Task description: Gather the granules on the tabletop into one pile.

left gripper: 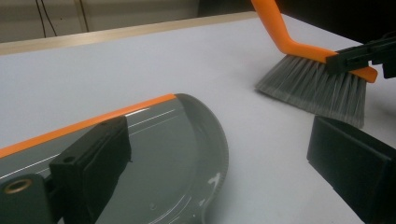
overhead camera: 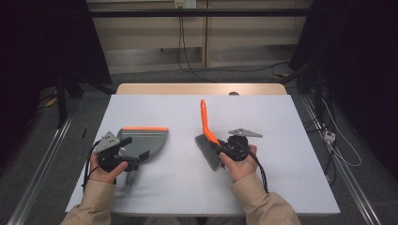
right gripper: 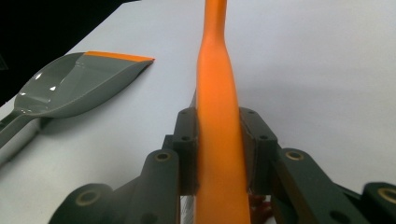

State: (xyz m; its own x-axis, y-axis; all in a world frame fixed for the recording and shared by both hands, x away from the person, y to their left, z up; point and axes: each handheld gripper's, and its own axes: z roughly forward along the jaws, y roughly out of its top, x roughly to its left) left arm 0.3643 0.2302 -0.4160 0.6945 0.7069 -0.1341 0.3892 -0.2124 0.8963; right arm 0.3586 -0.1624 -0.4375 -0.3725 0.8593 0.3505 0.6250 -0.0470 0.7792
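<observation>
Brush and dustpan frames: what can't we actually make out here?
- Dustpan handle: cut off by the bottom edge in the left gripper view; in the high view the left tool and hand cover it, so the grip isn't clear.
- Brush bristles: hidden below the orange handle and the right tool in the right gripper view.
- Debris on the table: too small to tell in the high view.

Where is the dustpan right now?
In the high view, the grey dustpan lies on the left side of the white table, at the left gripper. The brush, clamped in the right gripper, is off to its right.
</observation>
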